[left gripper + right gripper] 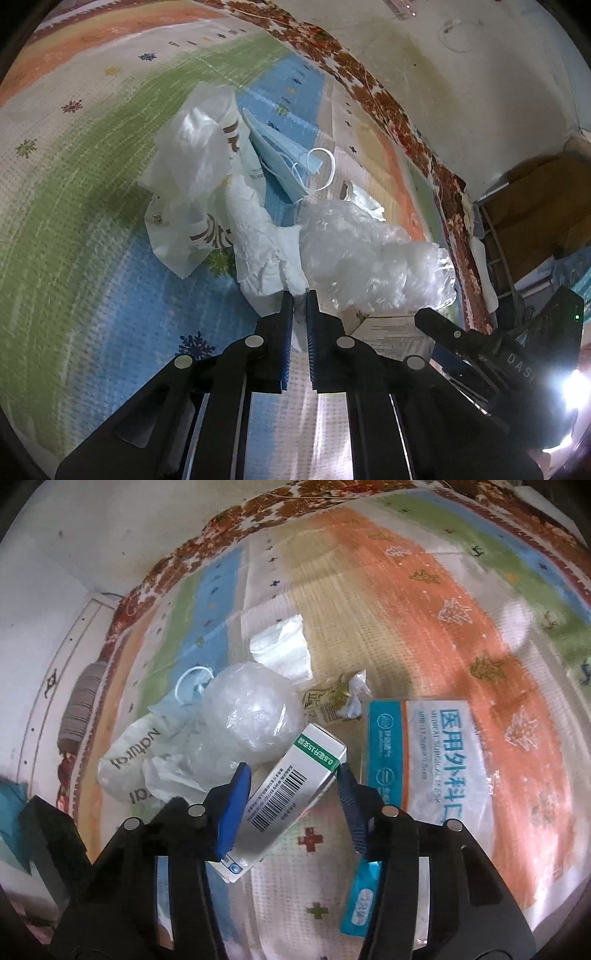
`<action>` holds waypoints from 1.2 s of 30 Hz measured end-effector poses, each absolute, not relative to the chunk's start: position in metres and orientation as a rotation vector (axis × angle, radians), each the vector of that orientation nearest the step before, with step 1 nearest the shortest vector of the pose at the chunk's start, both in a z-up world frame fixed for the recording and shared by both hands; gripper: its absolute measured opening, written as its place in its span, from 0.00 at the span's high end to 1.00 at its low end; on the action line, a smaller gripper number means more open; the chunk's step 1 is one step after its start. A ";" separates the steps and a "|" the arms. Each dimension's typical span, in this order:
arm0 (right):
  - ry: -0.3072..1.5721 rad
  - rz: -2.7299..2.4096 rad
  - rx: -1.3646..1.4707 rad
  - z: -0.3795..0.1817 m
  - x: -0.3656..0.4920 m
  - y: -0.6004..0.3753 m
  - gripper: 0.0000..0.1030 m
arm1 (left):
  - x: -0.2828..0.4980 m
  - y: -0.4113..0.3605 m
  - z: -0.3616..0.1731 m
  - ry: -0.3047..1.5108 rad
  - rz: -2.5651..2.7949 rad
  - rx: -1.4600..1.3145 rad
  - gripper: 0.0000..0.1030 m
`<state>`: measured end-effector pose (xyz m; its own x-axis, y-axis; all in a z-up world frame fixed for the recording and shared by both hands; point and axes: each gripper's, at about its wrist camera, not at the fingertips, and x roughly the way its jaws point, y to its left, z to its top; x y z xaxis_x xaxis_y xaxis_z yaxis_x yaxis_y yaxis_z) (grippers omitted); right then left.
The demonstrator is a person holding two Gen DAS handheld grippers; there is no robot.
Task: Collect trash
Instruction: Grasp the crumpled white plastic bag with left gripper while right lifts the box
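Trash lies in a heap on a striped floor mat (85, 206). My left gripper (299, 295) is shut on the edge of a crumpled white paper (262, 243). Beside the paper are a ball of clear plastic film (369, 254) (251, 716), a blue face mask (284, 155) (192, 688) and a white bag with brown print (192, 177). My right gripper (292, 771) is shut on a white medicine box (291, 786) with a barcode and a green end. The box sits slanted between the blue pads, and its lower end is hidden under the left finger.
A blue-and-white mask package (436, 760) lies right of the box. A small yellow wrapper (328, 698) and a white plastic scrap (284, 646) lie beyond it. A patterned border (391, 107) and a wall (461, 74) bound the mat. A cardboard box (535, 206) stands at the right.
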<state>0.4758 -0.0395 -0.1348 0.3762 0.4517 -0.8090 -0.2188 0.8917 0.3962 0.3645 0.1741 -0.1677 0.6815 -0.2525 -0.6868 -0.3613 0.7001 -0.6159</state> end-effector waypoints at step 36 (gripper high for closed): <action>1.092 0.561 0.060 -0.075 0.389 -0.077 0.75 | 0.324 0.152 -0.106 0.835 0.094 -0.755 0.98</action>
<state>0.3887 -0.0766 -0.0751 0.3370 0.4588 -0.8222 -0.4013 0.8600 0.3154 0.3240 0.1524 -0.1061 0.6828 -0.2081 -0.7003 -0.3580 0.7404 -0.5690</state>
